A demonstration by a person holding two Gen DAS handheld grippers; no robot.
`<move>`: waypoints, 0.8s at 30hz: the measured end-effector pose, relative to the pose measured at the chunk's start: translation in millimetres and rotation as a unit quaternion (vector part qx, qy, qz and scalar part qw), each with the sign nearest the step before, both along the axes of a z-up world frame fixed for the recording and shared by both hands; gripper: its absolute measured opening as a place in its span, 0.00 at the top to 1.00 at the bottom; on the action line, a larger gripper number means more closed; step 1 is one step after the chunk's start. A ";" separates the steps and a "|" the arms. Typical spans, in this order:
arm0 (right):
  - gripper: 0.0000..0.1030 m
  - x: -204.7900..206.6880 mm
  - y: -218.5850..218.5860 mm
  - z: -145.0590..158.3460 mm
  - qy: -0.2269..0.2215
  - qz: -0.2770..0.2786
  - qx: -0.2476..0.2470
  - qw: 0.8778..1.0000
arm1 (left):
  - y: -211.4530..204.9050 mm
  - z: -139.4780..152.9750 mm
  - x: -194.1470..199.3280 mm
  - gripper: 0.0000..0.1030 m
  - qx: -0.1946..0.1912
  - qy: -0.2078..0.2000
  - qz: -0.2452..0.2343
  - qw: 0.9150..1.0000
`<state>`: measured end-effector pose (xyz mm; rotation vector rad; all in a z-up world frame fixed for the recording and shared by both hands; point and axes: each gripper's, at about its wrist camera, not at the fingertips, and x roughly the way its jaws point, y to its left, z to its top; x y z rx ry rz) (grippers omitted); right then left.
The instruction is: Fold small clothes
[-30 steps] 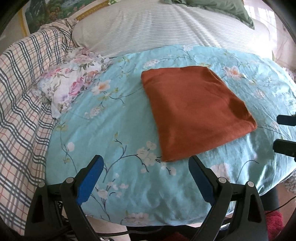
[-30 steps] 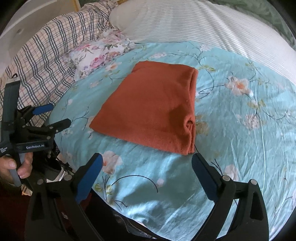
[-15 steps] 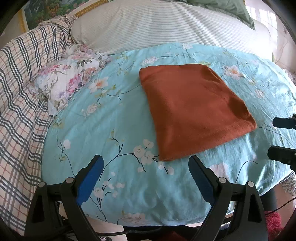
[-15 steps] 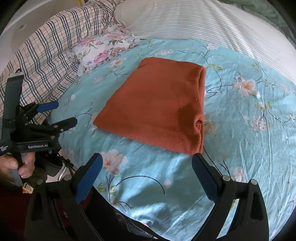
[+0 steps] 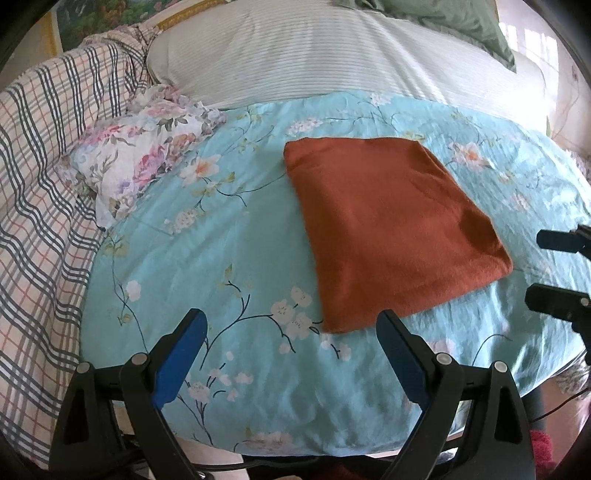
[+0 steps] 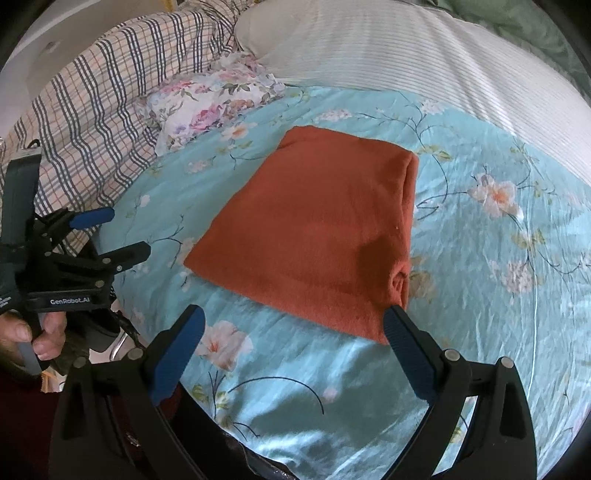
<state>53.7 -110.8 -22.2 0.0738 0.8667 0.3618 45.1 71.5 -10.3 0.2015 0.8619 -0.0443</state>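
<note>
A rust-orange cloth (image 5: pixel 388 229) lies folded flat into a rectangle on the light-blue floral bedspread (image 5: pixel 229 258); it also shows in the right wrist view (image 6: pixel 317 229), with a doubled fold along its right edge. My left gripper (image 5: pixel 291 325) is open and empty, hovering just short of the cloth's near corner. My right gripper (image 6: pixel 293 321) is open and empty, with its right finger (image 6: pixel 402 332) at the cloth's near right corner. The left gripper also shows at the left of the right wrist view (image 6: pixel 110 236), held in a hand.
A floral-print garment (image 5: pixel 136 158) lies crumpled at the bedspread's far left. A plaid blanket (image 5: pixel 40 206) covers the left side. A white striped pillow (image 5: pixel 332 55) and a green one (image 5: pixel 461 18) lie behind. The bed edge is just under both grippers.
Both grippers have drifted slightly closer to the cloth and stayed open. The cloth has not moved.
</note>
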 end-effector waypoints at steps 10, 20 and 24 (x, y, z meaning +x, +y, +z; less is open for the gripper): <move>0.06 4.5 2.5 -4.4 0.010 0.002 -0.003 1.000 | -5.0 -2.7 1.1 0.09 0.003 0.002 0.000 1.000; 0.06 5.2 1.8 -4.8 0.011 0.002 -0.002 1.000 | -9.2 -7.8 2.4 0.09 0.006 0.007 -0.006 1.000; 0.06 5.5 0.7 -5.1 0.011 0.003 -0.002 1.000 | -11.4 -8.4 1.3 0.09 0.007 0.006 -0.010 1.000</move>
